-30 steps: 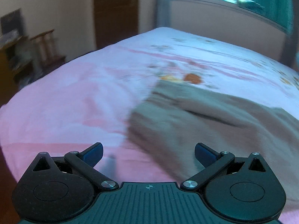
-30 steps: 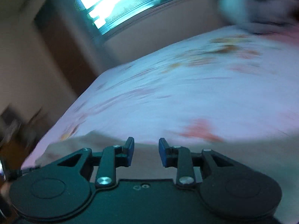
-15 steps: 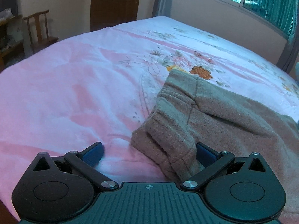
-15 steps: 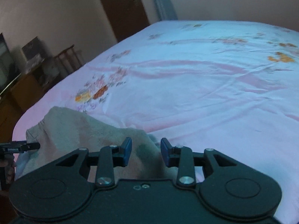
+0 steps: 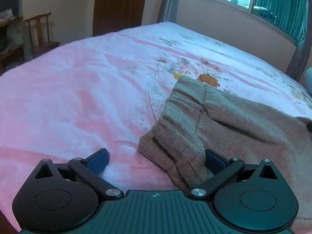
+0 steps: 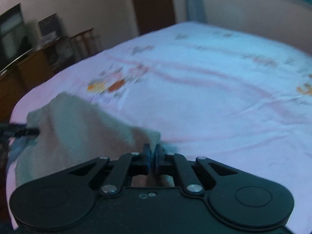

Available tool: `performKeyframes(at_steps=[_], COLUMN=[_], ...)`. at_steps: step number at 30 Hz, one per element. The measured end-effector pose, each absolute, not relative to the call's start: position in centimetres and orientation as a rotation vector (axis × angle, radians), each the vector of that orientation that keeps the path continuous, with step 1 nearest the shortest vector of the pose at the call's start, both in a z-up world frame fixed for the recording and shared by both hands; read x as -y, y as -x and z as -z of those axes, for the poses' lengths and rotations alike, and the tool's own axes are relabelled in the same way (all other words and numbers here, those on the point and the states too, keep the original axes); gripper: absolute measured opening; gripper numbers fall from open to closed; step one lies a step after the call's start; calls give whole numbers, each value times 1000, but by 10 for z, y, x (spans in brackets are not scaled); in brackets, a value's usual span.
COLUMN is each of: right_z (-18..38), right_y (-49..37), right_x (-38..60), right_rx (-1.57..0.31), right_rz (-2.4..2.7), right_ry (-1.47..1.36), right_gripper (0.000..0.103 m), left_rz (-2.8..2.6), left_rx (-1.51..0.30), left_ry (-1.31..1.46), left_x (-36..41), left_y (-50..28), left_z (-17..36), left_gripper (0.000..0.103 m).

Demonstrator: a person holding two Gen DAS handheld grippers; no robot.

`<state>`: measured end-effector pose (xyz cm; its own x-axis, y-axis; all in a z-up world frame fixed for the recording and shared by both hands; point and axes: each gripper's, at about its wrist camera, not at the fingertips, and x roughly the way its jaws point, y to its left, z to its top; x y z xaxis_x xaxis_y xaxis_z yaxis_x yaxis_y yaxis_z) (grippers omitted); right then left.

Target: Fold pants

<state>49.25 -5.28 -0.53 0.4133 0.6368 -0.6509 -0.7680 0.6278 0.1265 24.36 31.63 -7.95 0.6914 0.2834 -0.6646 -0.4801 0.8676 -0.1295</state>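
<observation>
Grey-brown fleece pants (image 5: 224,120) lie on a pink flowered bed (image 5: 78,89), the ribbed waistband corner (image 5: 175,142) nearest me. My left gripper (image 5: 156,160) is open wide; the waistband corner lies between its blue pads, covering the right pad's tip. In the right wrist view the pants (image 6: 81,128) spread to the left. My right gripper (image 6: 153,157) is shut on an edge of the pants. The left gripper's finger (image 6: 21,131) shows at the far left edge.
A wooden chair (image 5: 41,35) and shelves stand left of the bed. A dark door (image 5: 119,5) and a window with teal curtains (image 5: 273,2) are behind. A TV on a cabinet (image 6: 13,44) shows in the right wrist view.
My right gripper has closed from open onto the pants edge. My left gripper has stayed open and has moved a little closer over the waistband corner.
</observation>
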Motion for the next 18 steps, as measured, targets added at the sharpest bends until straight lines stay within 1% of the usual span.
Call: performKeyframes(at_steps=[2, 3, 4, 5, 7, 9, 11, 13, 15, 16, 17, 18], right_z=[15, 28, 40, 44, 41, 24, 4, -5, -1, 8, 19, 32], right_y=[-497, -502, -507, -508, -506, -498, -485, -467, -445, -439, -436, -436], right_x=[47, 44, 44, 47, 55, 73, 102, 122, 139, 147, 149, 150], right_rx=[-731, -778, -821, -815, -798, -737, -678, -686, -693, -732, -773, -822], right_rz=[-812, -776, -761, -753, -727, -674, -653, -682, -671, -673, -655, -617], right_ry=[247, 252, 222, 189, 148, 96, -5, -58, -102, -135, -134, -97], right_gripper=[0, 0, 0, 0, 16, 15, 15, 15, 17, 15, 15, 12], left_rz=[-437, -436, -434, -429, -421, -441, -480, -457, -399, -372, -343, -332], left_rx=[-689, -691, -695, -698, -707, -684, -626, -580, -557, -557, -563, -603], left_ry=[287, 285, 292, 301, 307, 285, 181, 113, 91, 65, 26, -3], left_x=[-313, -314, -315, -319, -322, -321, -309, -291, -273, -264, -254, -249], left_y=[-245, -245, -246, -246, -245, -238, -226, -224, -230, -238, -247, -258], left_z=[82, 83, 84, 83, 78, 65, 47, 36, 32, 34, 41, 51], left_gripper=[103, 103, 103, 103, 103, 103, 103, 103, 103, 103, 103, 103])
